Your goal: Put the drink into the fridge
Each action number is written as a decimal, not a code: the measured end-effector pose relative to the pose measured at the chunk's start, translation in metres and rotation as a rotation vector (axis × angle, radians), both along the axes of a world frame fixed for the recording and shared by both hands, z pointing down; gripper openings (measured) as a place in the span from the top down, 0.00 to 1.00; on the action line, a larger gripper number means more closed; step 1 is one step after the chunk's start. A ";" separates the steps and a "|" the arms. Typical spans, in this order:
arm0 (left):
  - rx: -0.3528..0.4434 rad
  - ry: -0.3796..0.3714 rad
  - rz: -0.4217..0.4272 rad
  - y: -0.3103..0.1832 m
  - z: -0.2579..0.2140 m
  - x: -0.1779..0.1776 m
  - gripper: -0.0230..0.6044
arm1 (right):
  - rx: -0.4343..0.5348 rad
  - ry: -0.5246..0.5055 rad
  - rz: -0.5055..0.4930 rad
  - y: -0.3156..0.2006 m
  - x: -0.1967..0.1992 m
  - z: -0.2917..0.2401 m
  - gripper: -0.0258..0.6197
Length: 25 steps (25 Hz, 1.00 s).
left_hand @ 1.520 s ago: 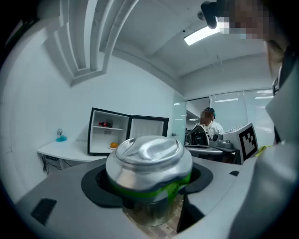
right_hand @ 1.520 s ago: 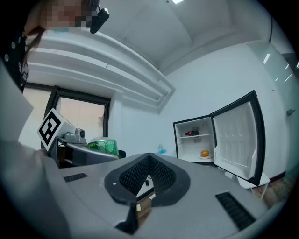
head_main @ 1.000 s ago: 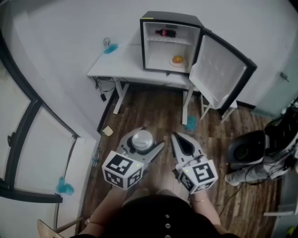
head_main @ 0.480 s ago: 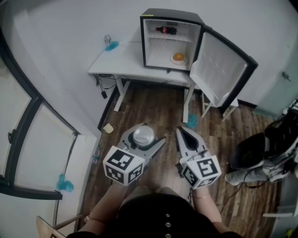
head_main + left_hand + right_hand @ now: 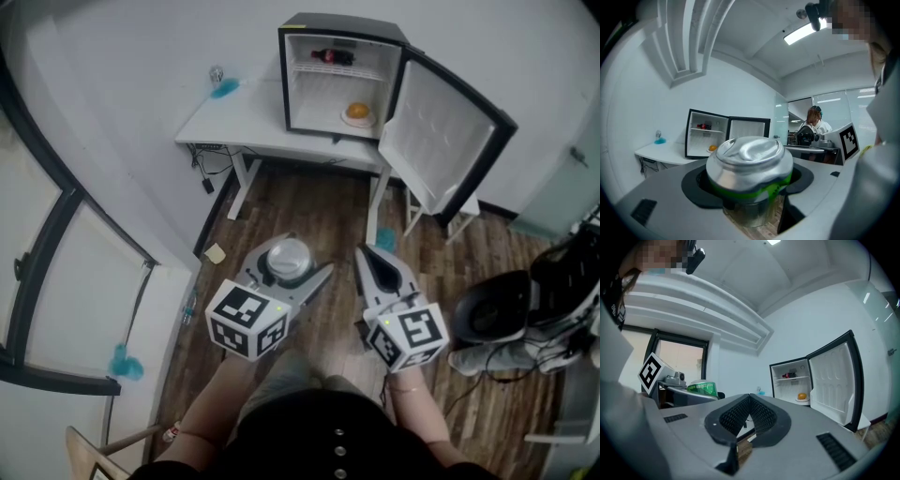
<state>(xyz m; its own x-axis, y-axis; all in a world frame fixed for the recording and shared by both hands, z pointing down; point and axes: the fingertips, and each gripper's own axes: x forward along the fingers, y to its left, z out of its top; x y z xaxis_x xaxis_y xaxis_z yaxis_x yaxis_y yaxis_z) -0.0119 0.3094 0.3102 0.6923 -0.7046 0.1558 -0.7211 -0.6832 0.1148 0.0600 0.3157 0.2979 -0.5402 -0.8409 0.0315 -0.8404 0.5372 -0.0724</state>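
Note:
A silver and green drink can [image 5: 288,257] sits upright in my left gripper [image 5: 294,274], whose jaws are shut round its body. Up close in the left gripper view the can [image 5: 750,165] fills the jaws, top towards the camera. My right gripper [image 5: 368,259] hovers beside it, shut and holding nothing; its ribbed pads [image 5: 740,414] meet at the tips. The small black fridge [image 5: 341,73] stands far ahead on a white table [image 5: 246,124] with its door [image 5: 437,139] swung wide to the right. Both grippers are over the wooden floor, well short of the table.
Inside the fridge a dark bottle [image 5: 333,56] lies on the top shelf and an orange item [image 5: 357,112] rests on a plate below. A blue object [image 5: 223,89] sits at the table's back left. A black chair [image 5: 492,314] and cables are at the right.
Both grippers have drifted slightly, the can still held. The fridge has shifted a little up in the head view.

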 end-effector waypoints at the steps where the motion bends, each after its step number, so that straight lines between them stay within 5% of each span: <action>1: 0.000 -0.003 0.001 -0.003 0.000 0.002 0.41 | -0.003 0.002 -0.003 -0.002 0.002 0.001 0.95; 11: -0.007 0.007 0.013 -0.054 0.008 0.002 0.41 | -0.047 -0.047 0.026 -0.052 0.011 0.016 0.95; 25: 0.031 0.001 0.098 -0.184 -0.001 -0.030 0.41 | -0.026 -0.036 0.070 -0.190 -0.035 0.009 0.95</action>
